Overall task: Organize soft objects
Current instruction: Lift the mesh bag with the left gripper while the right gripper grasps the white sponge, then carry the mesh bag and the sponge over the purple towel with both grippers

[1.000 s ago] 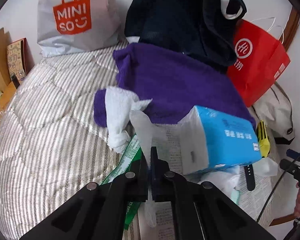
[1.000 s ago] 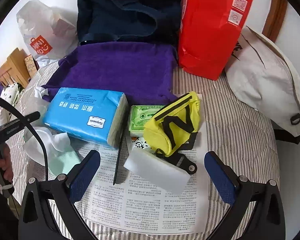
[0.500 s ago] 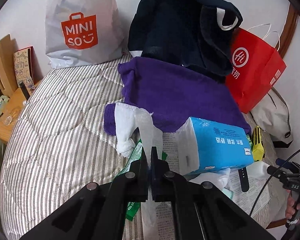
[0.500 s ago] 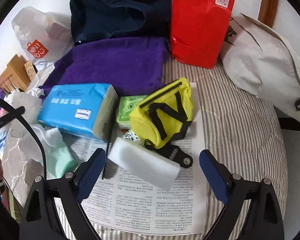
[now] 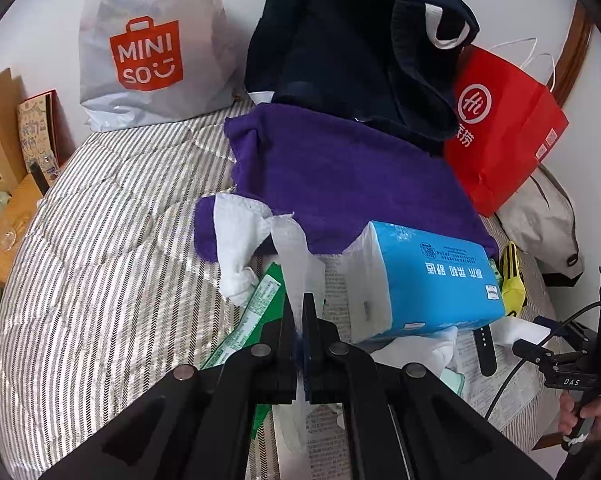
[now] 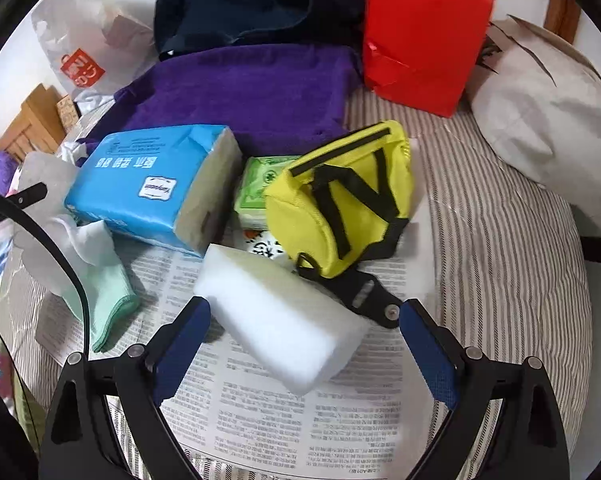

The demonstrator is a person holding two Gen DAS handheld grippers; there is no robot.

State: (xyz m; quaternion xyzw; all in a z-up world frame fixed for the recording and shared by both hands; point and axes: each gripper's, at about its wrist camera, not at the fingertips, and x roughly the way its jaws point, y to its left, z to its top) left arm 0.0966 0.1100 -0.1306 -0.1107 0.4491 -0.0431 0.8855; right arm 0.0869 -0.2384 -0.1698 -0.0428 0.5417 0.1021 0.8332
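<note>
My left gripper (image 5: 298, 304) is shut on a thin translucent white plastic piece (image 5: 296, 256) that stands up out of its jaws, in front of a white cloth (image 5: 236, 240) and a purple towel (image 5: 340, 176). A blue tissue pack (image 5: 428, 280) lies just to its right. My right gripper (image 6: 304, 344) is open and points down at a white sponge block (image 6: 280, 316), which lies on a newspaper (image 6: 300, 420) between the blue pads without touching them. Behind the sponge sit a yellow pouch (image 6: 340, 200), a green tissue packet (image 6: 260, 184) and the blue tissue pack (image 6: 152, 184).
A mint green cloth (image 6: 108, 300) lies left of the sponge. At the back of the striped bed (image 5: 100, 240) stand a red paper bag (image 6: 424, 28), a navy garment (image 5: 348, 48), a grey shopping bag (image 5: 148, 48) and a beige bag (image 6: 540, 100). Green packaging (image 5: 256, 308) lies under the left jaws.
My right gripper has come down closer to the white sponge, which now lies between its fingers. The left gripper keeps its hold on the plastic piece.
</note>
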